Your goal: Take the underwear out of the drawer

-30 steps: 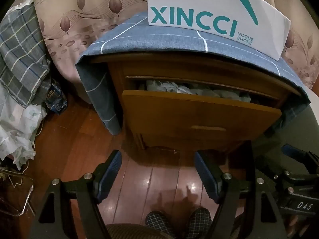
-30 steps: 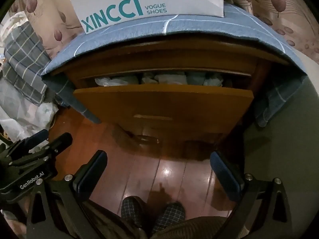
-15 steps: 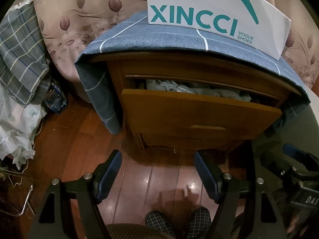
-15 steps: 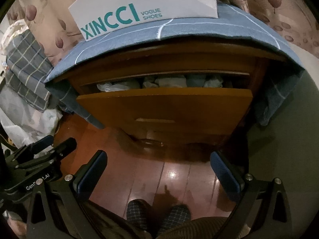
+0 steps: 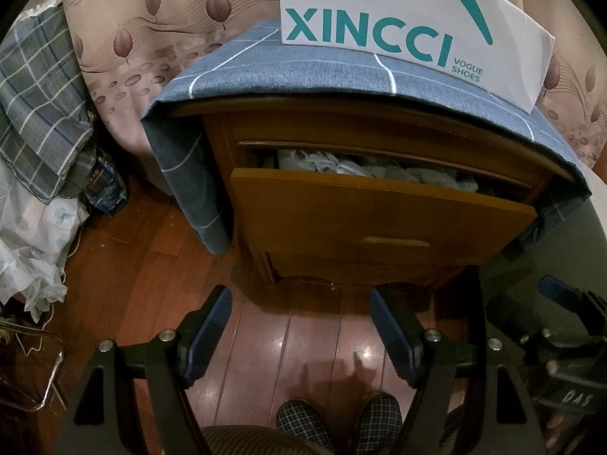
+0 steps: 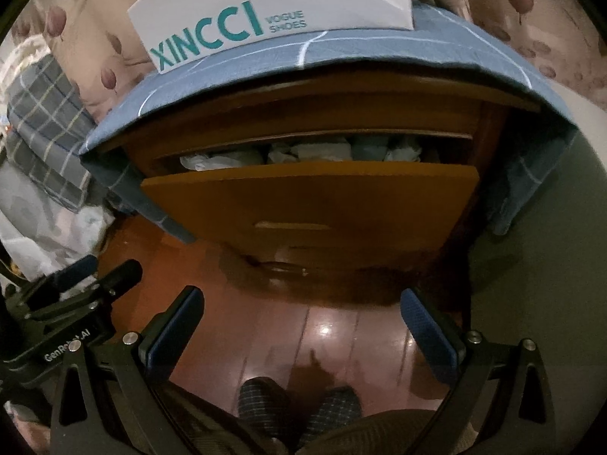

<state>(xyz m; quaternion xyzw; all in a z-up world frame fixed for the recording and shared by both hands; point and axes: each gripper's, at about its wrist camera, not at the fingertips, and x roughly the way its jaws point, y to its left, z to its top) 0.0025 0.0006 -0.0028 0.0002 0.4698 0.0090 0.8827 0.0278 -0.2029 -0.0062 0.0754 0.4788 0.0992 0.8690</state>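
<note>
The drawer (image 5: pixel 379 220) stands ajar, underwear (image 5: pixel 360 165) inside. Both tools, left (image 5: pixel 299 335) and right (image 6: pixel 303 335), hover spread and empty before it.

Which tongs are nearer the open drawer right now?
Hard to separate. The left tongs and right tongs both hang open over the floor, short of the drawer; neither touches it.

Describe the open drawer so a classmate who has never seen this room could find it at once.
Find the wooden nightstand draped with a blue checked cloth, a white shoe box on top. Its upper drawer is pulled partly out, pale crumpled underwear showing inside; the drawer below it is shut.
</note>
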